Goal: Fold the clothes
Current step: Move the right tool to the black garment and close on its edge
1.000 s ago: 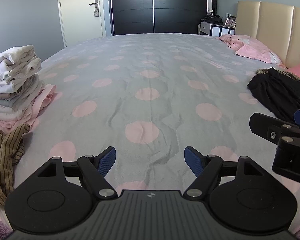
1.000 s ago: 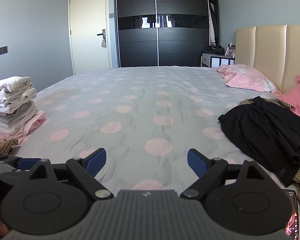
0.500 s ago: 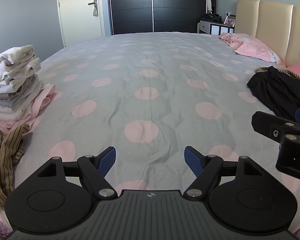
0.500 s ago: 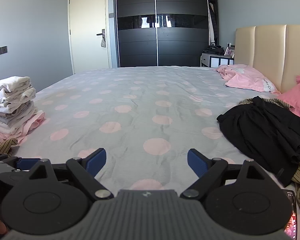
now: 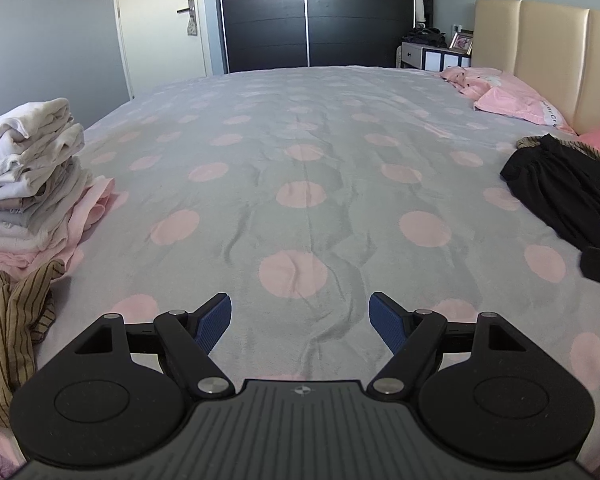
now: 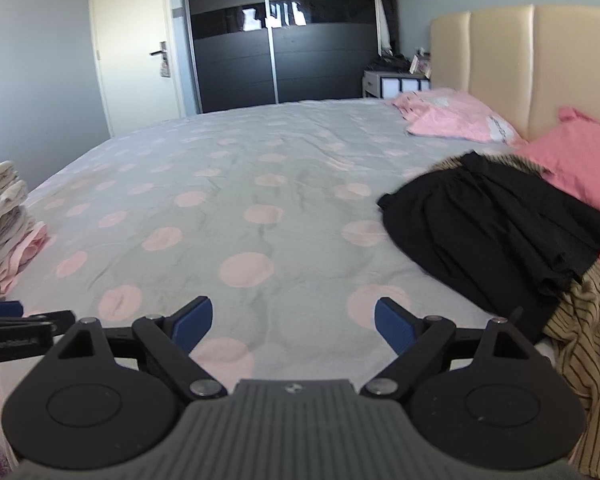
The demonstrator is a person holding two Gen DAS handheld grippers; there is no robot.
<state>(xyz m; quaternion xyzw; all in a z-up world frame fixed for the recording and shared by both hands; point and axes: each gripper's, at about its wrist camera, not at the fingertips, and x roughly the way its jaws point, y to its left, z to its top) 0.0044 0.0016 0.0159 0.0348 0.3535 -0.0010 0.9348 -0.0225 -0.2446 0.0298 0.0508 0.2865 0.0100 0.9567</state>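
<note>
A black garment (image 6: 496,228) lies crumpled on the bed's right side, over a tan striped garment (image 6: 580,344); the left wrist view shows the black garment (image 5: 564,196) at its right edge. My right gripper (image 6: 294,322) hovers open over the bedspread, left of the black garment, nothing between its blue pads. Over the bed's near middle my left gripper (image 5: 300,320) is also open and holds nothing. A stack of folded clothes (image 5: 24,184) sits at the left, with another striped garment (image 5: 8,332) in front of it.
The grey bedspread with pink dots (image 5: 300,160) stretches ahead. Pink pillows (image 6: 456,120) and a beige headboard (image 6: 520,64) stand at the right. A black wardrobe (image 5: 316,12), a door (image 5: 160,20) and a nightstand (image 5: 432,54) line the far wall.
My right gripper has swung to the right, bringing the black garment closer and more central in its view. In the left wrist view it has slid toward the right edge. The left gripper stays put.
</note>
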